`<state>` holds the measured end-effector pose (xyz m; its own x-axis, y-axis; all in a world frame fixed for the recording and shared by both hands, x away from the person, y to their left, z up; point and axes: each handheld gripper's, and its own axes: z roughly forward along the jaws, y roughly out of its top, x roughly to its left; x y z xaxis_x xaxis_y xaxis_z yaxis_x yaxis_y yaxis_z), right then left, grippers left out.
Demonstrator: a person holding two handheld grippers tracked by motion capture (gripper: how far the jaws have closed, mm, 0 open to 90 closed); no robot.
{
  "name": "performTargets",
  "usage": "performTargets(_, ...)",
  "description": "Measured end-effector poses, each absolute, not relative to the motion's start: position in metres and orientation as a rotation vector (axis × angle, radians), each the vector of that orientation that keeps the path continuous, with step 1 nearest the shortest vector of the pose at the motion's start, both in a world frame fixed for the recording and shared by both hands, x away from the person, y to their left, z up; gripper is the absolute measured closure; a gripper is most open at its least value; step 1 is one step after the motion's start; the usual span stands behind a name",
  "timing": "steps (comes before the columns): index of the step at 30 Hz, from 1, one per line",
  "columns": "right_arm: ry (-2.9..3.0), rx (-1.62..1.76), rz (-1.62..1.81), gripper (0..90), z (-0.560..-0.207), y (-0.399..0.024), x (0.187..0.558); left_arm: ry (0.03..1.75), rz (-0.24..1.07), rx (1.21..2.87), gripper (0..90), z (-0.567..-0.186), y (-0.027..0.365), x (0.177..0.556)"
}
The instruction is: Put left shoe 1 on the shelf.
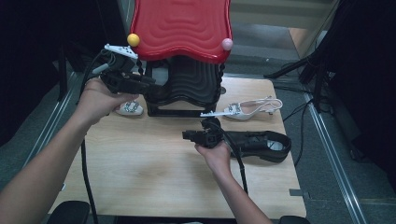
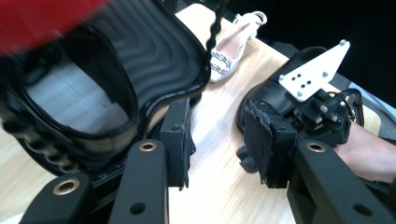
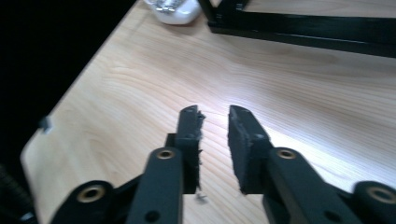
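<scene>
A black shoe point(image 1: 261, 144) lies on its side at the right of the wooden table point(image 1: 149, 177), just behind my right hand. My right gripper point(image 1: 187, 136) points left over bare wood; its jaws point(image 3: 212, 112) stand apart, open, with nothing between them. A white slingback shoe point(image 1: 252, 108) lies behind it. Another white shoe point(image 1: 130, 108) sits at the left, partly hidden by my left hand. My left gripper point(image 1: 148, 83) is beside the black lower shelf point(image 1: 187, 84) of a rack; its jaws point(image 2: 217, 112) are open and hold nothing.
The rack stands at the table's back with a wavy red top point(image 1: 182, 25), a yellow ball point(image 1: 133, 39) and a pink ball point(image 1: 227, 44) at its corners. Its black base frame point(image 3: 303, 28) rests on the wood. Dark floor and stands surround the table.
</scene>
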<state>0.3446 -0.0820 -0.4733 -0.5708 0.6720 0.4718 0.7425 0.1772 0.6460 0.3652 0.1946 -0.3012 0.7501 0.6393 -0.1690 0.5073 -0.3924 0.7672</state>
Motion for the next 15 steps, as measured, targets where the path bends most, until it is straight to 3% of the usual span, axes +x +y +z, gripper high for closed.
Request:
performTargets(7, -2.32, -1.407, -1.388, 58.1, -0.478, -0.096, 0.337, 0.871, 0.154, 2.067, 61.3, -0.327, 0.196, 0.355)
performTargets(15, -2.348, -1.397, -1.4, 57.7, -0.473, -0.106, 0.328, 0.899, 0.13, 2.076, 60.4, -0.357, 0.195, 0.343)
